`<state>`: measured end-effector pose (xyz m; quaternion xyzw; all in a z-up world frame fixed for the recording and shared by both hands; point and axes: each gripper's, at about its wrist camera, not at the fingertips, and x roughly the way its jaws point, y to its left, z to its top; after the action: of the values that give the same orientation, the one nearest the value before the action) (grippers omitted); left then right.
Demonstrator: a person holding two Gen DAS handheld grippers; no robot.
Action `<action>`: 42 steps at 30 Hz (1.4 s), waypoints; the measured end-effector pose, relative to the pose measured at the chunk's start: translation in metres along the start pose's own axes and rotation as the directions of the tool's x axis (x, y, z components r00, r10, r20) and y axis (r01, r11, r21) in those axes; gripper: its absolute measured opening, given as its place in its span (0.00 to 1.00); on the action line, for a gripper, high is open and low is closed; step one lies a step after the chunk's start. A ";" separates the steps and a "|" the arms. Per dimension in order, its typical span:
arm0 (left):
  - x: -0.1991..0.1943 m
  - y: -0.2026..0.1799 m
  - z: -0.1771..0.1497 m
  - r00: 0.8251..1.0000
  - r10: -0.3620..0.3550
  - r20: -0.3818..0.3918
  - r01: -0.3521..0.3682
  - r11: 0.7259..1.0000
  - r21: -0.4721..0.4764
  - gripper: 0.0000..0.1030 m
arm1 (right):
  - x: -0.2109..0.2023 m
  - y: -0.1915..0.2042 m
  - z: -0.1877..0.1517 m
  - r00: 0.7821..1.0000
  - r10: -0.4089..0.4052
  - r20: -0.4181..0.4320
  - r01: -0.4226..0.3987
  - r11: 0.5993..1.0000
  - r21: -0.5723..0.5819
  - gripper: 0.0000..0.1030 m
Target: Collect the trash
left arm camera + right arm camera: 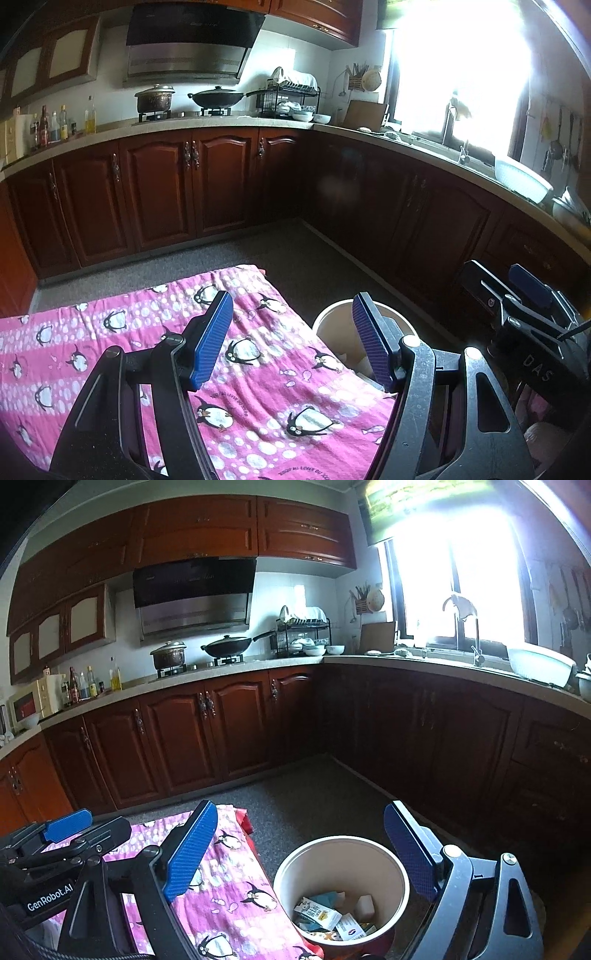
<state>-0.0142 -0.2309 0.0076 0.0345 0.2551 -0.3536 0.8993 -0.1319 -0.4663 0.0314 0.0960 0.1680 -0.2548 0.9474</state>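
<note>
Trash: cartons and wrappers [334, 917] lay heaped at the bottom of the bin, no single long axis readable in the pile.
Bin: round cream bin [341, 849] stood on the floor, touching the right edge of the bench; in the left wrist view only part of its rim showed behind the right-hand finger.
Bench: covered by a pink penguin cloth [258, 369]; no loose trash visible on the cloth in either view.
Right gripper: right gripper [306, 853] hovered just above and behind the bin mouth, jaws spread wide, nothing between the pads; judged released.
Left gripper: left gripper [291, 339] hung over the cloth, jaws parted, nothing between them; empty.
Key relation: the bin lay directly ahead of and below the right gripper, and off to the right of the left one; the right hand was the nearer.
Stage, judged: collected pieces already in the bin, both grippers empty, so a drop looked complete or the task near its end.
Surroundings: dark wood cabinets [177, 734], a wok [229, 646] on the stove, bright window [454, 583] over the sink.
Risk, judged: bin stood close against the hanging cloth edge.
</note>
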 end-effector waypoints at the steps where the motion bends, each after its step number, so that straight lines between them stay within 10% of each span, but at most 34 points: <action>1: 0.000 -0.001 0.000 1.000 0.001 0.001 -0.001 1.000 0.002 0.64 | -0.002 -0.002 -0.001 1.000 -0.003 0.003 0.003 1.000 0.004 0.88; 42: -0.002 -0.003 -0.001 1.000 0.017 0.009 -0.017 0.999 0.027 0.64 | -0.001 -0.016 0.001 1.000 0.002 -0.009 -0.001 0.999 0.051 0.96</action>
<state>-0.0180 -0.2321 0.0075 0.0473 0.2458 -0.3496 0.9028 -0.1401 -0.4796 0.0311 0.1214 0.1658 -0.2579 0.9441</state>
